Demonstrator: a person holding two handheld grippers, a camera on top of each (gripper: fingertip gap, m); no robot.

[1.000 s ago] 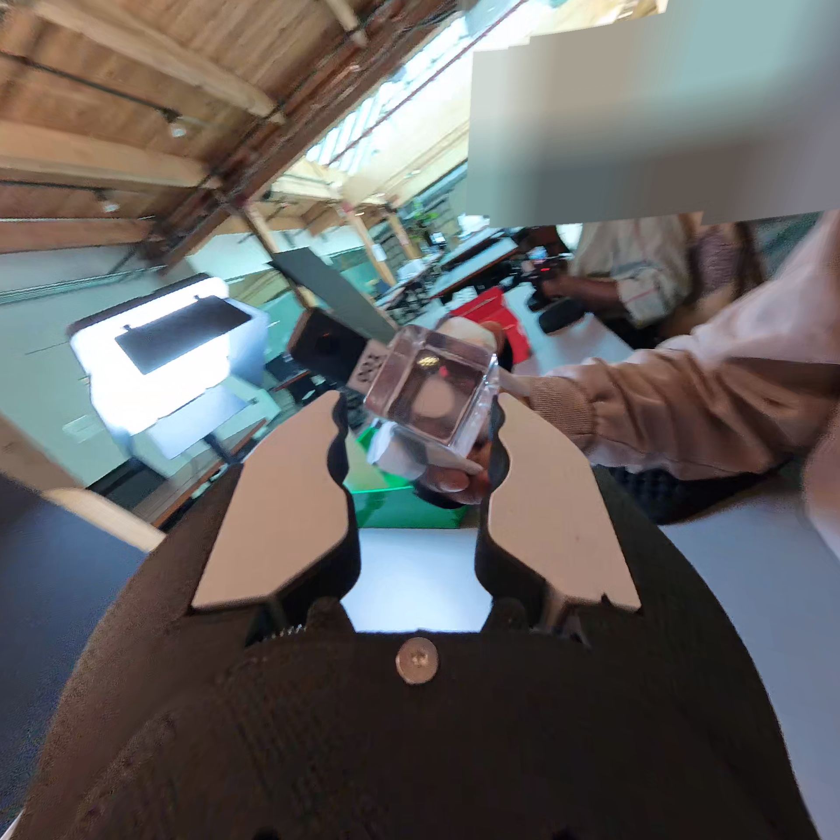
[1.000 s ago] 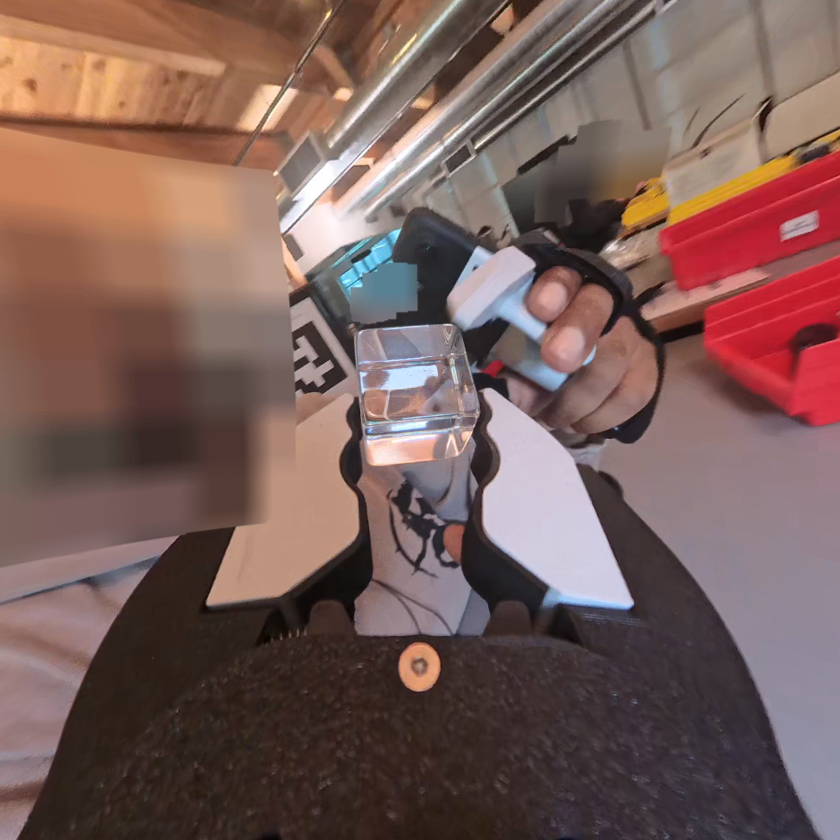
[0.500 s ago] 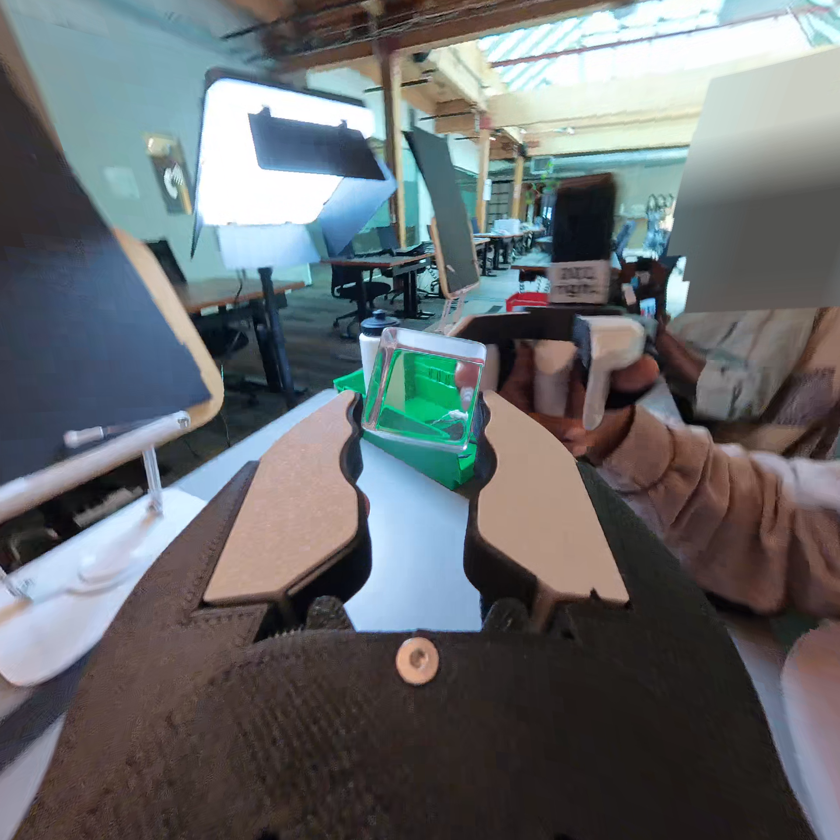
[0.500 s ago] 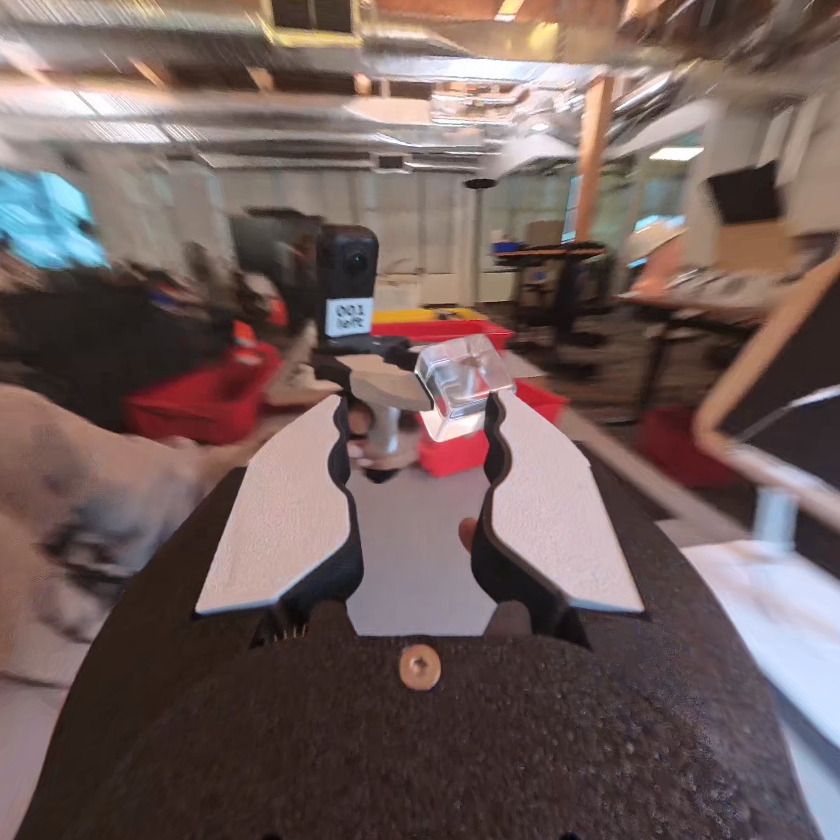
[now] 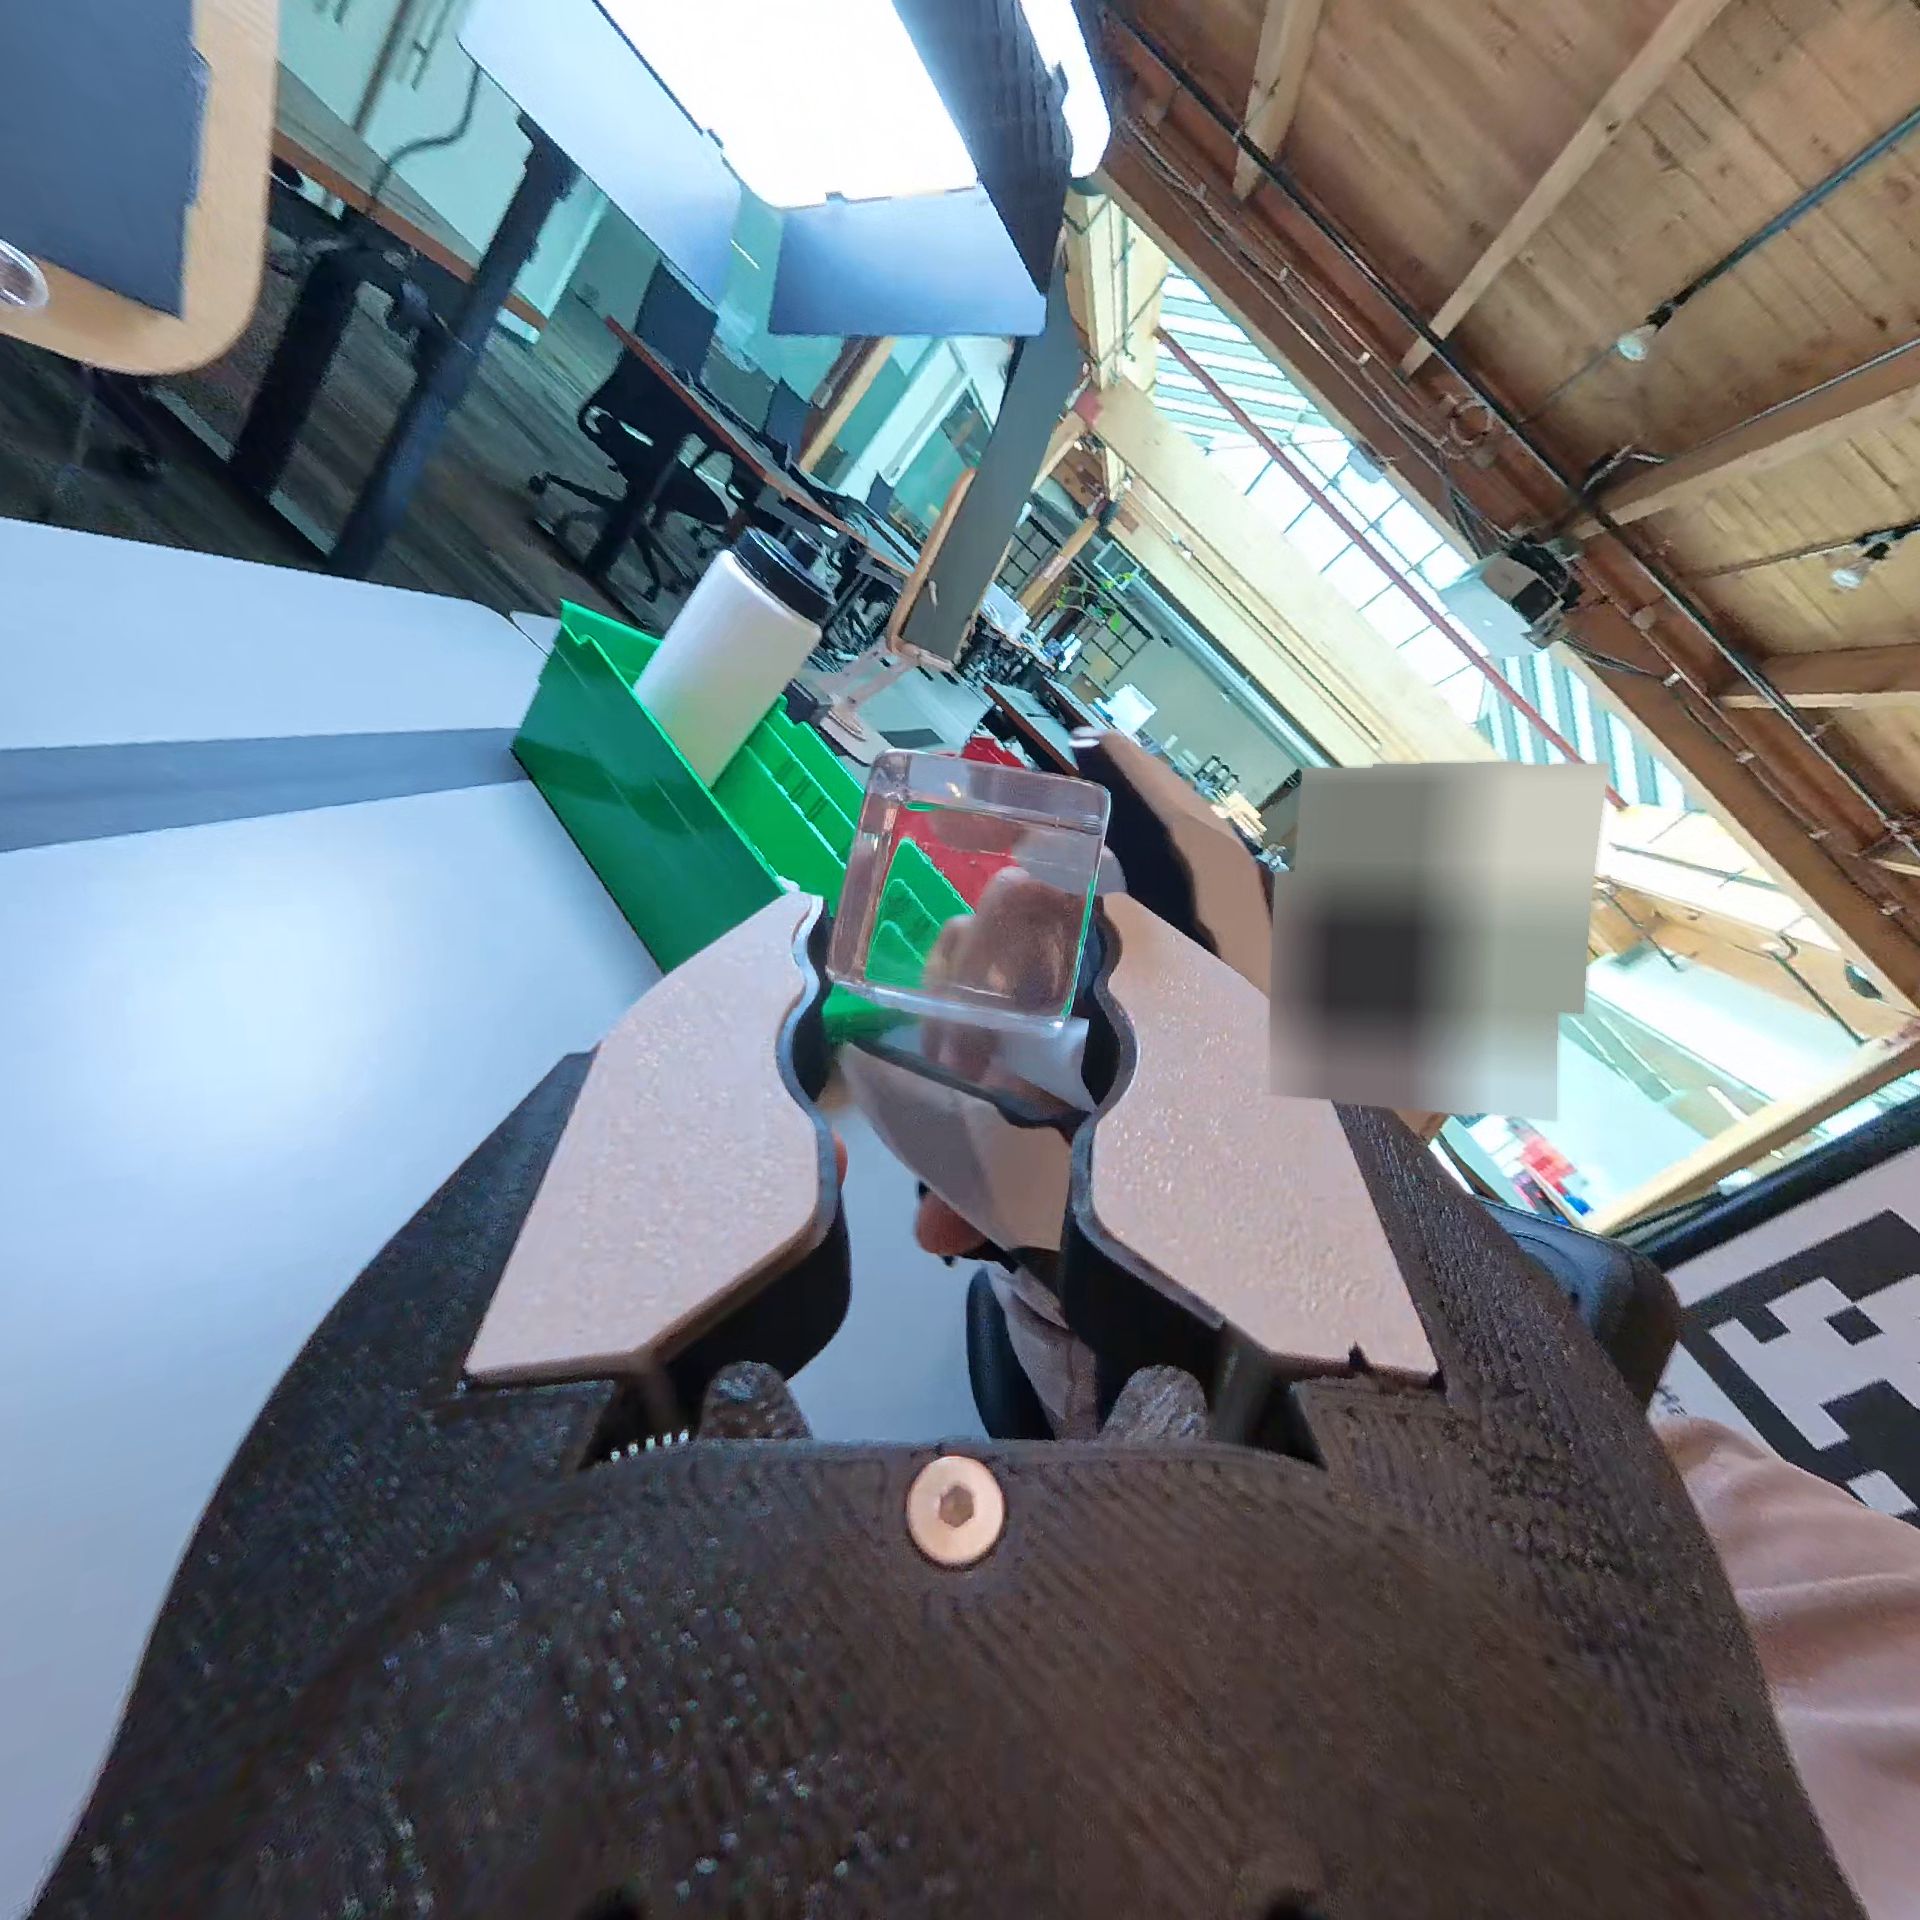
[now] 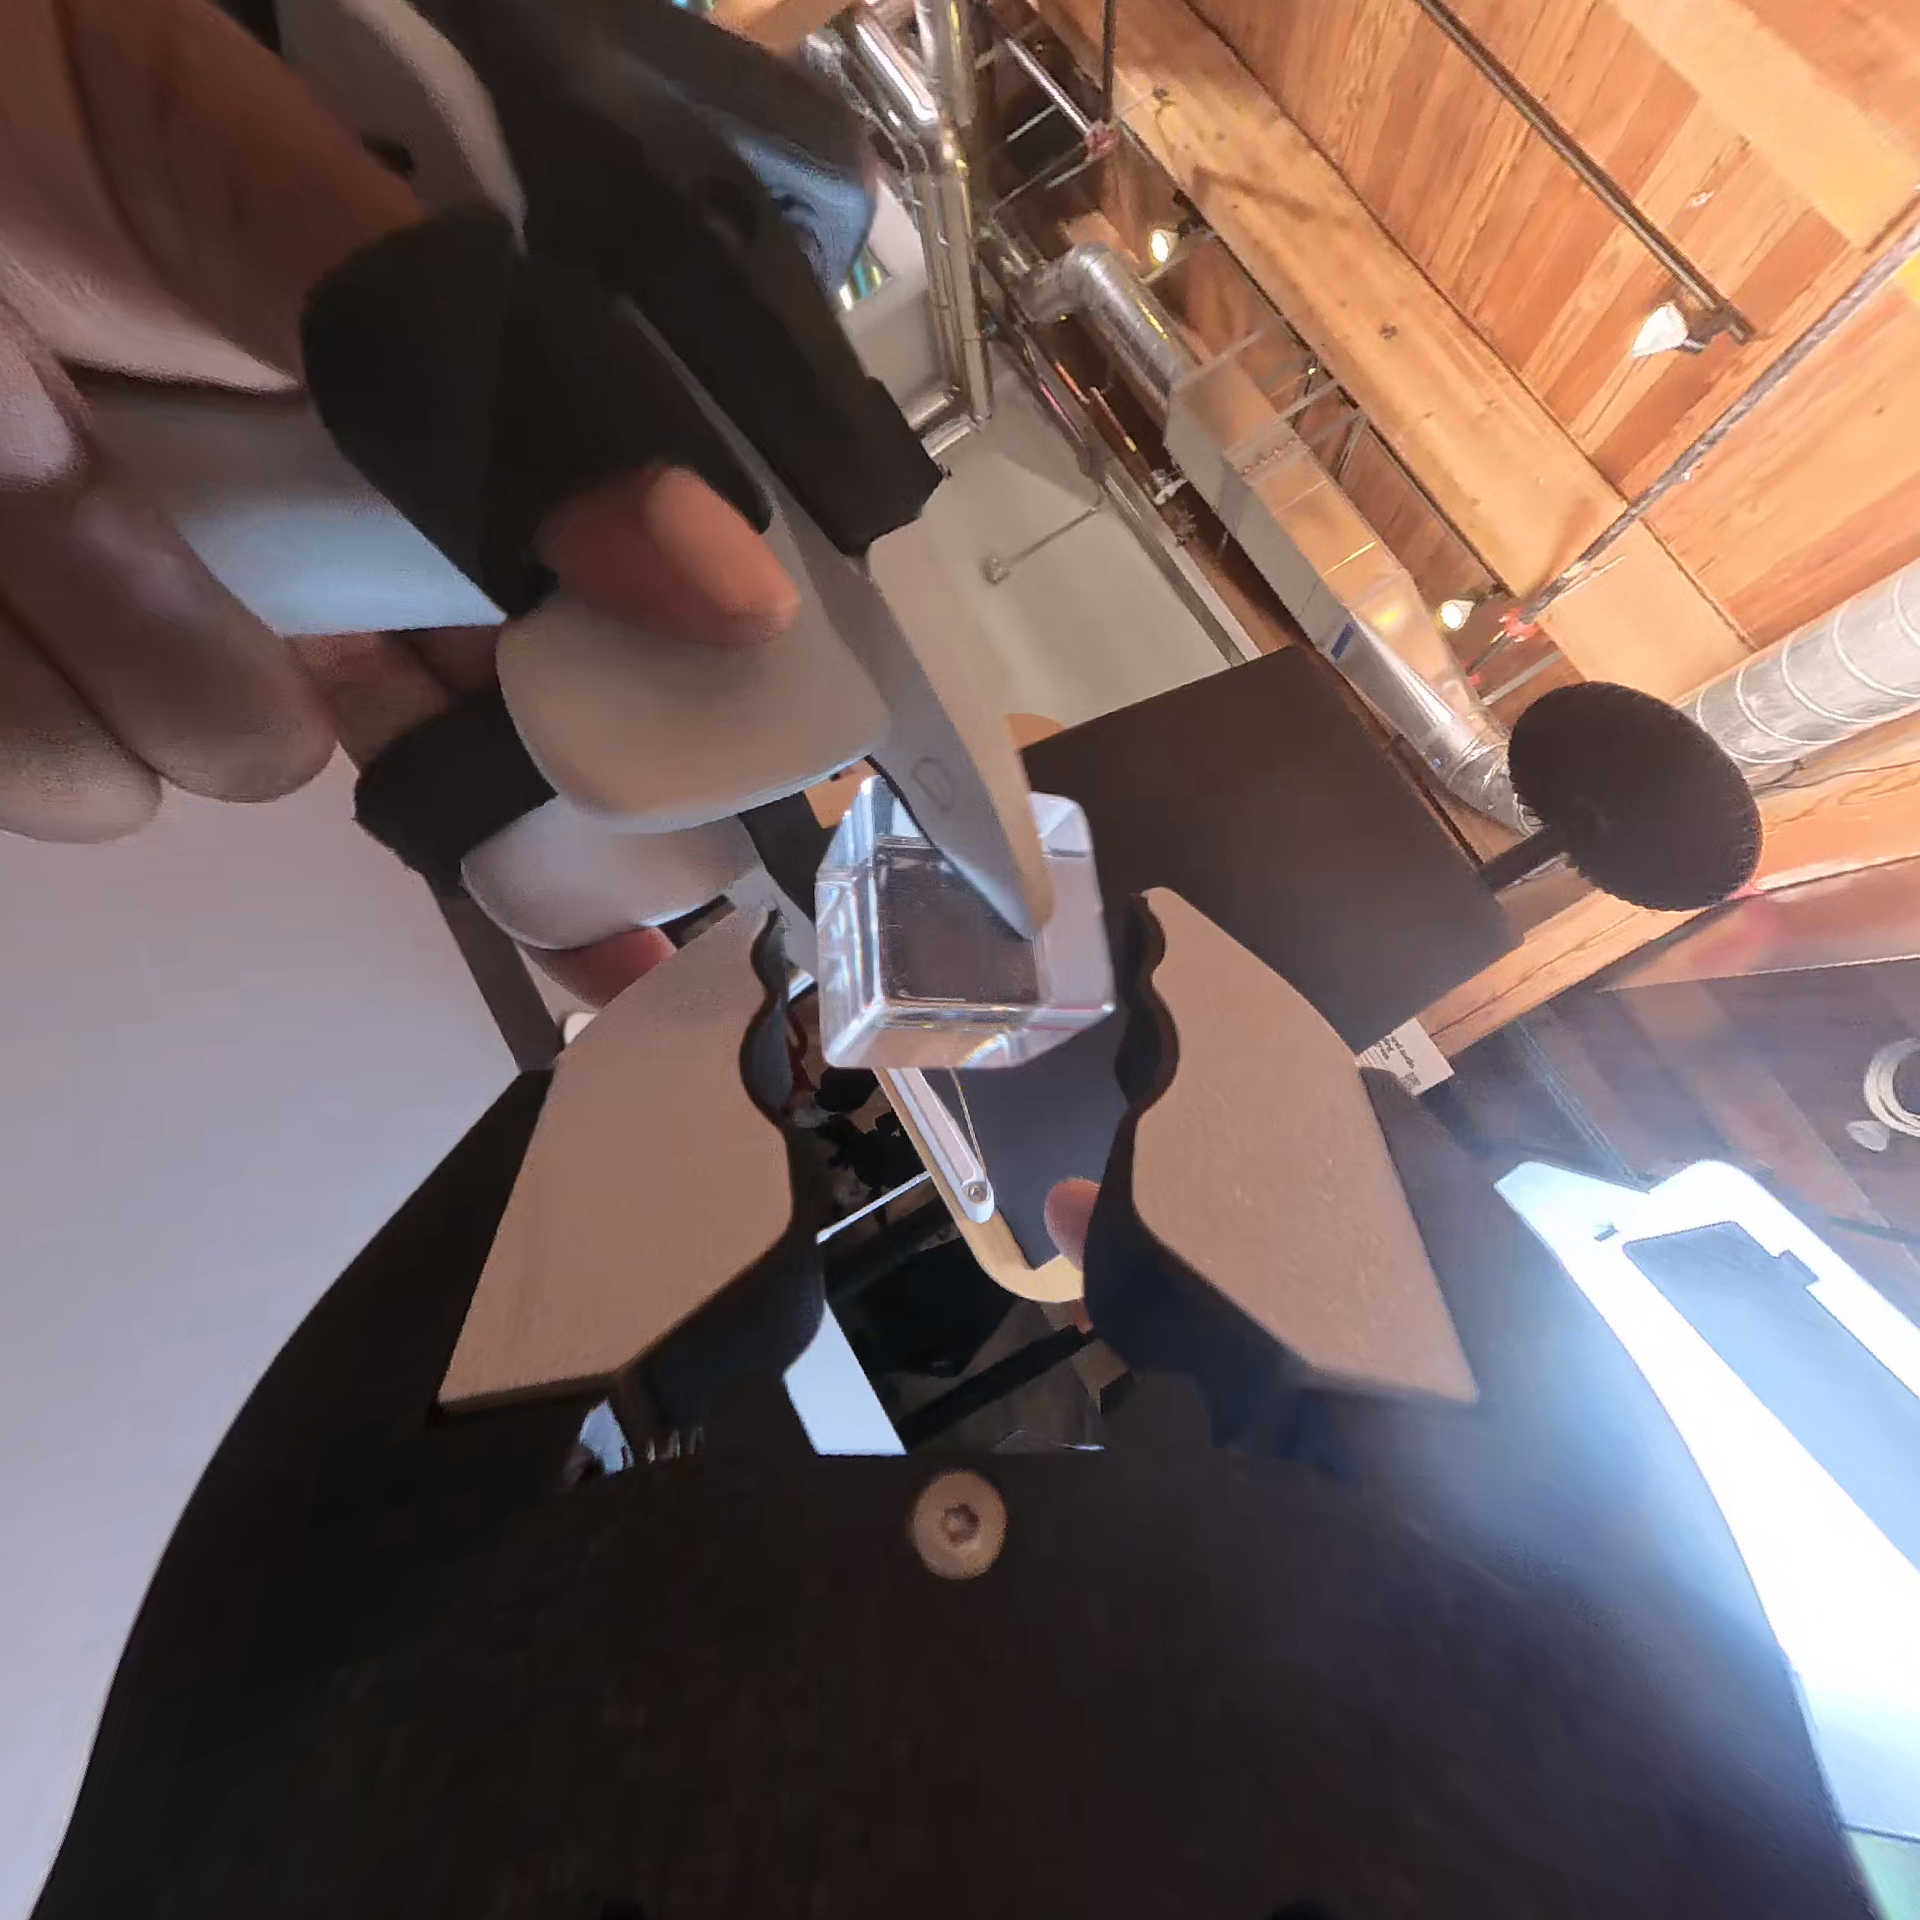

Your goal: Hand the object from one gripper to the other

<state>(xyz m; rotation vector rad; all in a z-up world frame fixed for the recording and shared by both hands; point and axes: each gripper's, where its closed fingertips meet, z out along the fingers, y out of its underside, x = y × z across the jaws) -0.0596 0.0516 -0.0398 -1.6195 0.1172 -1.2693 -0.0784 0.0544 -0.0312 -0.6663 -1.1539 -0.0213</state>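
Note:
A clear cube [image 5: 971,894] sits between the fingertips of my left gripper [image 5: 961,935], which is shut on it and holds it in the air above the white table [image 5: 260,987]. In the right wrist view the same cube [image 6: 961,935] hangs between the tips of my right gripper [image 6: 956,920], whose jaws stand open with a gap on each side. A left gripper finger [image 6: 935,748] lies across the cube from above, held by a gloved hand [image 6: 540,416]. The right gripper's fingers [image 5: 1195,842] show past the cube in the left wrist view.
Green bins [image 5: 644,790] and a white bottle [image 5: 727,665] stand on the table behind the cube. A black board [image 6: 1268,862], a black fuzzy microphone [image 6: 1631,800] and a bright light panel [image 6: 1766,1351] are farther off. A person's sleeve [image 5: 1818,1610] is at the right. My two grippers' fingertips are within a few centimetres of each other. From either gripper's tips it is about 40 cm to the bright light panel [image 6: 1766,1351].
A second ago the right gripper held the cube; the left closed on it and the right opened. Since half a second ago both grippers have rolled, with the cube kept in the left.

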